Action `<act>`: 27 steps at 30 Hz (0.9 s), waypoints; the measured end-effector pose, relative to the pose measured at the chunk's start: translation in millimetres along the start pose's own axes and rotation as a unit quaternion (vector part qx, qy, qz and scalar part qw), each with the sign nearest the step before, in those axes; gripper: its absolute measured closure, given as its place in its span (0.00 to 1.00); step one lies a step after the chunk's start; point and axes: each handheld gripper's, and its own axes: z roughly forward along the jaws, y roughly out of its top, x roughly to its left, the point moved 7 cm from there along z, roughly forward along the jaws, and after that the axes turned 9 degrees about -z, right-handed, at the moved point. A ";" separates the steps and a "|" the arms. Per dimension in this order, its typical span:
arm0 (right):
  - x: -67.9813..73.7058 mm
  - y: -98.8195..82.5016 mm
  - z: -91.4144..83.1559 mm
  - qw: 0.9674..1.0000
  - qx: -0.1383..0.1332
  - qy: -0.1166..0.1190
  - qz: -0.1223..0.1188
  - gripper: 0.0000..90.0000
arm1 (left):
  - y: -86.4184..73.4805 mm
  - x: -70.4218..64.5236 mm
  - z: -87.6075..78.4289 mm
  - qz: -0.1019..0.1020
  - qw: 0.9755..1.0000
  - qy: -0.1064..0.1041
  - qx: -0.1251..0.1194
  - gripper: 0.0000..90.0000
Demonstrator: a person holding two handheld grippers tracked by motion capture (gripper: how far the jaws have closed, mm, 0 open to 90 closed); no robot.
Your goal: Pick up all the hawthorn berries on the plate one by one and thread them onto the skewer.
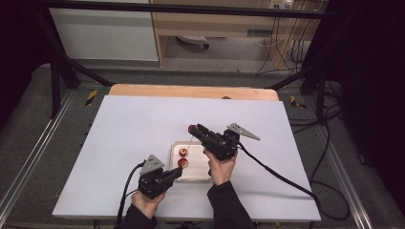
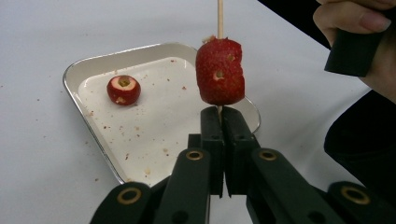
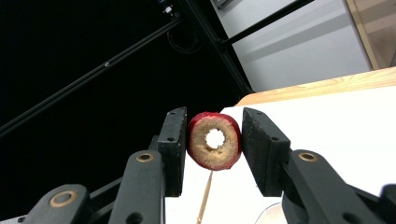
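Left gripper (image 2: 219,116) clenched on skewer (image 2: 220,18); right gripper (image 3: 212,140) grasps fruit ring (image 3: 214,140): misalignment may split ring or snap skewer

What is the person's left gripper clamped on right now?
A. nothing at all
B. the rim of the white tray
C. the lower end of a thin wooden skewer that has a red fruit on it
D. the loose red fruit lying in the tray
C: in the left gripper view the left gripper has its jaws shut on the thin wooden skewer, just under the red cored fruit threaded on it.
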 end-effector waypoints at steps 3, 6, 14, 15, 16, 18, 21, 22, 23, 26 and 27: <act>-0.4 0.0 0.0 1.000 0.001 -0.001 -0.002 0.69 | 0.1 0.5 -0.6 0.000 1.000 0.000 0.000 0.98; -0.6 -0.2 0.0 1.000 0.002 -0.002 -0.002 0.69 | 0.1 0.7 -0.9 0.000 1.000 0.001 -0.001 0.98; -0.3 -0.8 0.2 1.000 0.002 -0.002 -0.001 0.69 | 0.4 0.8 -0.7 -0.002 1.000 0.000 -0.002 0.98; -0.2 -1.2 0.4 1.000 0.002 -0.002 0.000 0.69 | 0.4 0.8 -0.6 -0.003 1.000 0.001 -0.002 0.98; -0.3 -1.6 0.8 1.000 0.001 -0.002 -0.001 0.69 | 0.2 0.9 -0.4 -0.002 1.000 0.001 -0.002 0.98; 0.2 -2.5 1.2 1.000 0.001 -0.001 0.002 0.69 | -0.1 1.0 -0.1 -0.002 1.000 0.002 -0.002 0.98; 0.1 -4.0 1.7 1.000 0.001 -0.002 0.004 0.69 | 0.7 0.9 -0.1 -0.010 1.000 0.002 -0.007 0.98; 0.6 -4.6 2.0 1.000 0.000 -0.002 0.007 0.69 | 1.0 0.5 0.1 -0.012 1.000 0.002 -0.008 0.98; 0.8 -5.6 2.2 1.000 -0.001 -0.001 0.007 0.69 | 0.9 0.1 0.4 -0.015 1.000 0.001 -0.008 0.98; 1.3 -7.6 3.3 1.000 -0.005 -0.002 0.011 0.69 | 0.7 -0.2 2.0 -0.015 1.000 0.009 -0.013 0.98; 1.6 -8.4 3.6 1.000 -0.006 -0.002 0.013 0.69 | 0.7 -0.1 2.4 -0.016 1.000 0.012 -0.014 0.98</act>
